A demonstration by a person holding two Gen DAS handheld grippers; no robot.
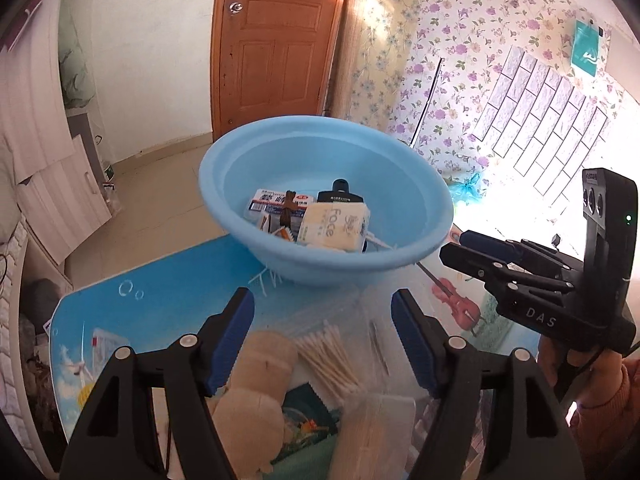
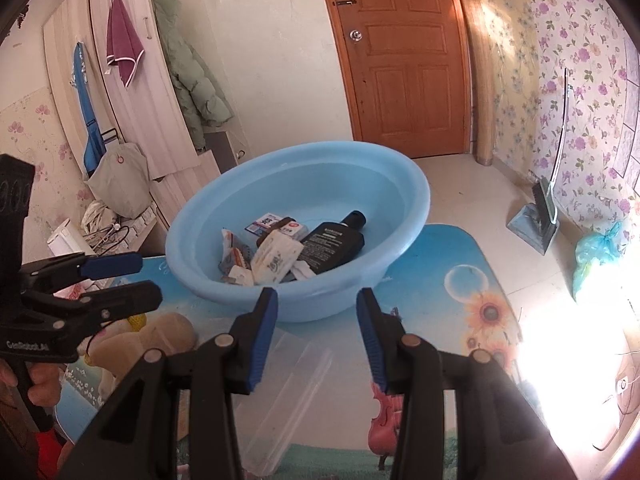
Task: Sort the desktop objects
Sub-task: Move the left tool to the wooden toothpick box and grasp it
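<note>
Landmark: the blue basin (image 1: 326, 196) stands on the table (image 1: 168, 292), toward its far edge.
Done so far: several things already lie inside the basin: a black bottle (image 2: 334, 246), a tissue pack (image 1: 334, 226), a flat white-and-blue box (image 1: 276, 204) and some small packets I cannot name.
Left to do: on the near side of the basin, things remain on the table: a pale plush toy (image 1: 260, 376), a bundle of cotton swabs (image 1: 328, 356), a clear plastic sleeve (image 2: 296, 380) and, beside the swabs, something thin like tweezers, too blurred to be sure.
Progress, as a judgement: roughly midway; the basin holds about as much as lies outside it.
Left gripper (image 1: 322, 332): jaws stand wide apart, nothing gripped; it is just short of the basin, over the plush toy and swabs, and whether a pad touches the toy I cannot tell.
Right gripper (image 2: 316, 338): jaws partly apart and empty, just short of the basin's near rim, above the clear sleeve without touching it.
Likely next: one of the near-side things goes into the basin.
</note>
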